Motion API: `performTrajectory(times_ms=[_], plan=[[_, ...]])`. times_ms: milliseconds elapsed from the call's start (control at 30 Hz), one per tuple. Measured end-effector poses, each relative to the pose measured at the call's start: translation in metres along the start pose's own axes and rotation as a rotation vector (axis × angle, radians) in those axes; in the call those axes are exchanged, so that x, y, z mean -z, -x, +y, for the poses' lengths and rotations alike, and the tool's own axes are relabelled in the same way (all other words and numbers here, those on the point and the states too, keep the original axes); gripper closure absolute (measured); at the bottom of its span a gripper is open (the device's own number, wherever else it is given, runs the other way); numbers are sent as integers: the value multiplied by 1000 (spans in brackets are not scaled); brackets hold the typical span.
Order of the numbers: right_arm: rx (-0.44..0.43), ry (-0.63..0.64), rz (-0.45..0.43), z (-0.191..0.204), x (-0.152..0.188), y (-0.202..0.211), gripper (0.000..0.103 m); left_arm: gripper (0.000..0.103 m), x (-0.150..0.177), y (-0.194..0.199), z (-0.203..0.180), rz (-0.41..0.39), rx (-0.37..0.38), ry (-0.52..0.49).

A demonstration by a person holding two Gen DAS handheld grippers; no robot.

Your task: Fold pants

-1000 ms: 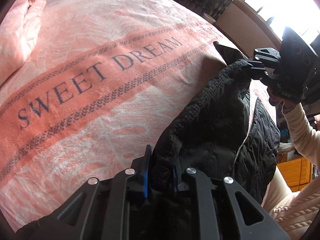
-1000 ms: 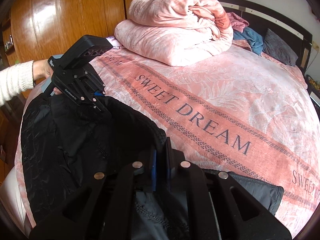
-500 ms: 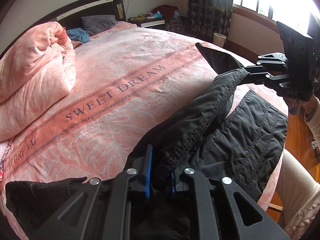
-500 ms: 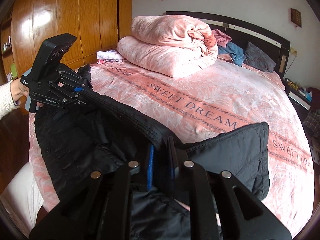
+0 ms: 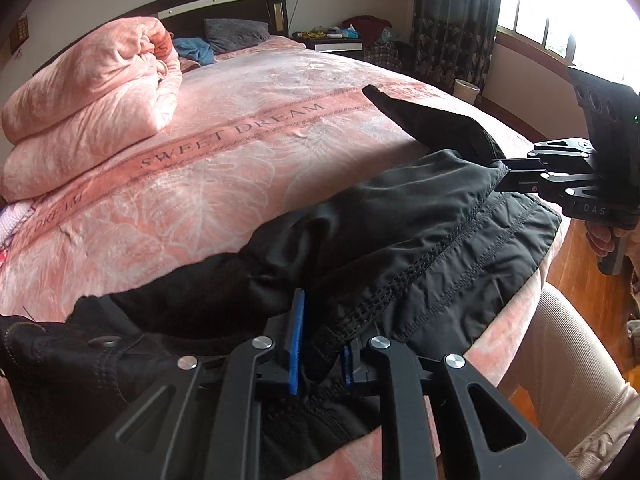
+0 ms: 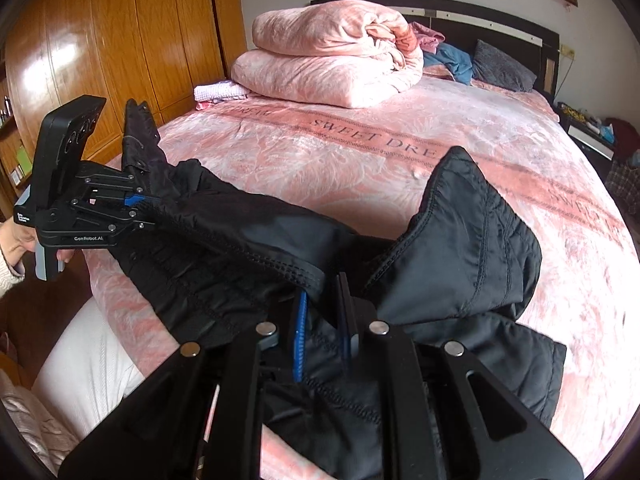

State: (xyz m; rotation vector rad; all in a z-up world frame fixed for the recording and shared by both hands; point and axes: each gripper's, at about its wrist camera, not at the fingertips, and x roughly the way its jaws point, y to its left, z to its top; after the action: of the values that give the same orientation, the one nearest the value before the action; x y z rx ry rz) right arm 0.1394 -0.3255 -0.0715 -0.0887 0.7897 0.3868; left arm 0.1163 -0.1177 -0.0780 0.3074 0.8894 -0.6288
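Left wrist view: left gripper (image 5: 320, 344) clamped on a stitched seam edge of the black pants (image 5: 400, 224), blue pads (image 5: 297, 344) pinching the fabric fold. Pants draped along the near edge of the bed (image 5: 260, 152), one part spilling past the mattress corner at right, a loose tip pointing up toward the "SWEET DREAM" stripe. Right gripper (image 5: 516, 174) at far right, clenched on the same seam, held by a hand (image 5: 604, 240) off the bed edge. Wide bare bedspread beyond the pants up to the folded pink duvet (image 5: 92, 92) at left. Right wrist view: right gripper (image 6: 322, 320) closed on the seam, jaws nearly together, fabric between the pads. Left gripper (image 6: 148, 204) at left, gripping the other end beside the bed's left edge, seam stretched between the two. One quilted flap standing up at right, the rest lying flat near the foot edge. Wardrobe (image 6: 120, 40) close beyond the left edge; open bedspread ahead up to the duvet (image 6: 332, 60).
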Motion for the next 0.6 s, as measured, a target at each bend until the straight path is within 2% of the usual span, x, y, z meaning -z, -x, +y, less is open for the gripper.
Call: performTrajectory(times_ms=[167,400,500,567,600], plan=[[-6,-49,76,13,35,-9,90,86,35,-12,-5,23,15,100],[9,-78,166,27,67,-27,89,83,61,-28,0,55,51,238],[23,-91,210,29,72,-36,85,80,64,-32,-4,81,18,252],[17,-96,227,32,69,-33,70,79,61,-31,-8,102,-13,271],[-12,-103,229,35,66,-29,49,77,58,-29,-11,116,-33,272]])
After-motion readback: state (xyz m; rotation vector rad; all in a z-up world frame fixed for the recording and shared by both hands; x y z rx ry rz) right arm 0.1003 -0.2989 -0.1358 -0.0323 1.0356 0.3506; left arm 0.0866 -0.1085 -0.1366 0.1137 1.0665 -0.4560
